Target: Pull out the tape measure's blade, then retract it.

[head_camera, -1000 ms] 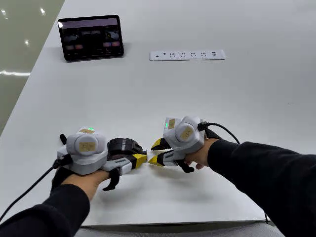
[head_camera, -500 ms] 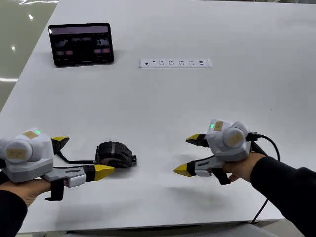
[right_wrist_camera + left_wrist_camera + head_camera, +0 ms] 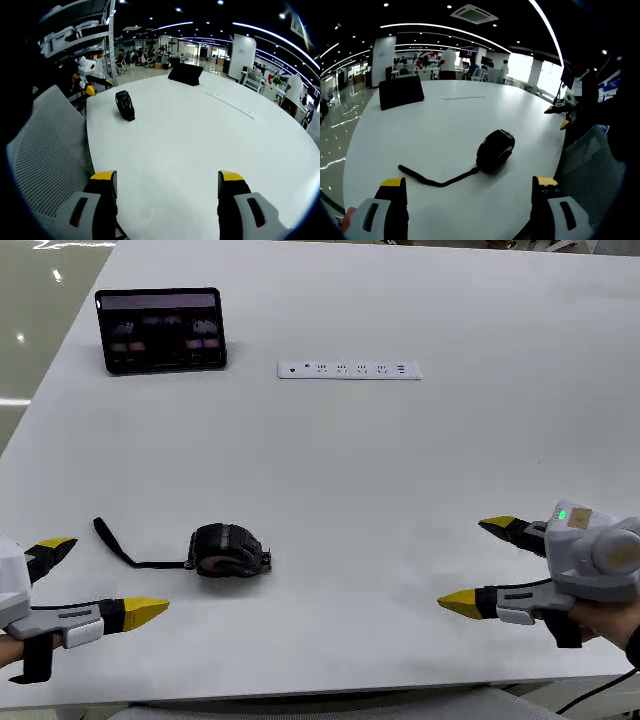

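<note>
White bench point(image 3: 400, 470) takes up most of the head view, with a dark tablet point(image 3: 160, 330) at the upper left and a power strip point(image 3: 349, 370) at the upper middle. The tape measure point(image 3: 228, 550) lies loose at the lower left, its strap point(image 3: 120, 545) trailing leftward, and no blade shows outside the case. The left tongs point(image 3: 105, 577) sit in the lower left corner, spread wide and empty, near the strap's end. The right tongs point(image 3: 470, 563) are at the lower right, also wide and empty, well apart from the tape measure.

Seen from the left gripper view, the tape measure point(image 3: 495, 149) rests just right of centre, ahead of the wide jaws, and the strap point(image 3: 427, 177) curls back between them. The right tongs point(image 3: 560, 112) show small at the right edge.

From the right gripper view, the tape measure point(image 3: 125, 105) is small at the upper left, near the bench edge, with the left tongs point(image 3: 92, 82) beyond it and a mesh chair point(image 3: 45, 150) below.

Nothing holds the case, so it will likely skid on the smooth bench if one pair of tongs nudges it before the other pins it. Its rounded body may also squirt out of a pinch. The blade's end hook looks too small to make out, so a grab could miss it or catch the strap instead. A blade let go at full reach could whip back hard.
</note>
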The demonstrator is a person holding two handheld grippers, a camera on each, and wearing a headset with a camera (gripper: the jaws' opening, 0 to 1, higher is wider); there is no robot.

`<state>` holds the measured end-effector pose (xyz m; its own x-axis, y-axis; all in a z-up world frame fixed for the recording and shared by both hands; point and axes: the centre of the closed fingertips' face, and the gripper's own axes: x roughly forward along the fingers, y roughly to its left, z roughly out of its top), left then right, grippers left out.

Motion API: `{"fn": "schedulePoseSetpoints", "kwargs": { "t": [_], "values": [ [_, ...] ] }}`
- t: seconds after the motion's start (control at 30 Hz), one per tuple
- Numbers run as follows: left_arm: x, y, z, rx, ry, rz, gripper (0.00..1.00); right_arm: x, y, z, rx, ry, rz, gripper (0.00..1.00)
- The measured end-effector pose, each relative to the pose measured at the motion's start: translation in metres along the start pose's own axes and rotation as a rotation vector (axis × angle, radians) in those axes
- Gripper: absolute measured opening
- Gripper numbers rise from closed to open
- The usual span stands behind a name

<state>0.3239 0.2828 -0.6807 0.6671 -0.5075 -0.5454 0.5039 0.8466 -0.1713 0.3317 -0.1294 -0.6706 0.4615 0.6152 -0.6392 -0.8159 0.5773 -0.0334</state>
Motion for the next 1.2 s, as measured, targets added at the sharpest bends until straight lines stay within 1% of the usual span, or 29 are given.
{"fn": "schedulePoseSetpoints", "kwargs": {
  "t": [0.07, 0.1, 0.13, 0.17, 0.23, 0.3, 0.37, 0.4, 0.47, 0.5, 0.53, 0.63, 0.8, 0.93, 0.97, 1.03, 1.1, 1.13, 1.2],
  "values": [
    [-0.004, -0.001, 0.000, 0.001, 0.004, -0.009, 1.00, -0.008, -0.006, -0.011, 0.006, 0.004, -0.017, 0.80],
    [-0.005, -0.001, 0.001, 0.005, 0.005, -0.012, 1.00, -0.008, -0.010, -0.018, 0.008, 0.005, -0.025, 0.80],
    [-0.008, -0.002, 0.002, 0.010, 0.007, -0.021, 1.00, -0.010, -0.012, -0.026, 0.017, 0.015, -0.033, 0.81],
    [-0.010, -0.002, 0.003, 0.009, 0.007, -0.026, 1.00, -0.011, -0.013, -0.030, 0.020, 0.023, -0.036, 0.83],
    [-0.012, -0.001, 0.003, 0.018, 0.010, -0.026, 1.00, -0.013, -0.012, -0.035, 0.018, 0.025, -0.040, 0.89],
    [-0.012, 0.002, 0.002, 0.037, 0.019, -0.022, 1.00, -0.016, -0.013, -0.038, 0.023, 0.023, -0.049, 0.91],
    [-0.013, 0.004, 0.000, 0.040, 0.030, -0.015, 1.00, -0.019, -0.014, -0.038, 0.024, 0.020, -0.055, 0.91],
    [-0.014, 0.004, 0.000, 0.039, 0.030, -0.021, 1.00, -0.021, -0.015, -0.035, 0.027, 0.012, -0.062, 0.93],
    [-0.015, 0.005, 0.004, 0.043, 0.022, -0.012, 1.00, -0.026, -0.016, -0.028, 0.048, -0.008, -0.070, 0.97],
    [-0.016, 0.005, 0.006, 0.038, 0.022, -0.014, 1.00, -0.028, -0.016, -0.027, 0.055, -0.013, -0.072, 1.00],
    [-0.017, 0.002, 0.009, 0.036, 0.013, -0.016, 1.00, -0.032, -0.017, -0.026, 0.057, -0.017, -0.078, 1.00],
    [-0.018, -0.002, 0.013, 0.035, 0.013, -0.020, 1.00, -0.036, -0.020, -0.028, 0.063, -0.012, -0.086, 1.00],
    [-0.021, -0.003, 0.015, 0.031, 0.016, -0.026, 1.00, -0.038, -0.018, -0.031, 0.065, 0.005, -0.082, 1.00],
    [-0.021, -0.003, 0.014, 0.024, 0.015, -0.031, 1.00, -0.037, -0.016, -0.031, 0.080, -0.007, -0.079, 1.00],
    [-0.022, -0.001, 0.017, 0.034, 0.002, -0.015, 1.00, -0.037, -0.015, -0.031, 0.076, -0.015, -0.077, 1.00],
    [-0.022, -0.001, 0.017, 0.032, 0.005, -0.015, 1.00, -0.037, -0.014, -0.032, 0.075, -0.014, -0.077, 1.00],
    [-0.022, 0.001, 0.016, 0.037, 0.014, -0.003, 1.00, -0.036, -0.016, -0.036, 0.081, -0.008, -0.078, 1.00],
    [-0.022, 0.001, 0.015, 0.033, 0.015, -0.005, 1.00, -0.036, -0.017, -0.037, 0.084, -0.006, -0.081, 1.00],
    [-0.023, 0.002, 0.019, 0.017, 0.003, -0.001, 1.00, -0.037, -0.020, -0.033, 0.086, -0.010, -0.086, 1.00]
  ]
}}
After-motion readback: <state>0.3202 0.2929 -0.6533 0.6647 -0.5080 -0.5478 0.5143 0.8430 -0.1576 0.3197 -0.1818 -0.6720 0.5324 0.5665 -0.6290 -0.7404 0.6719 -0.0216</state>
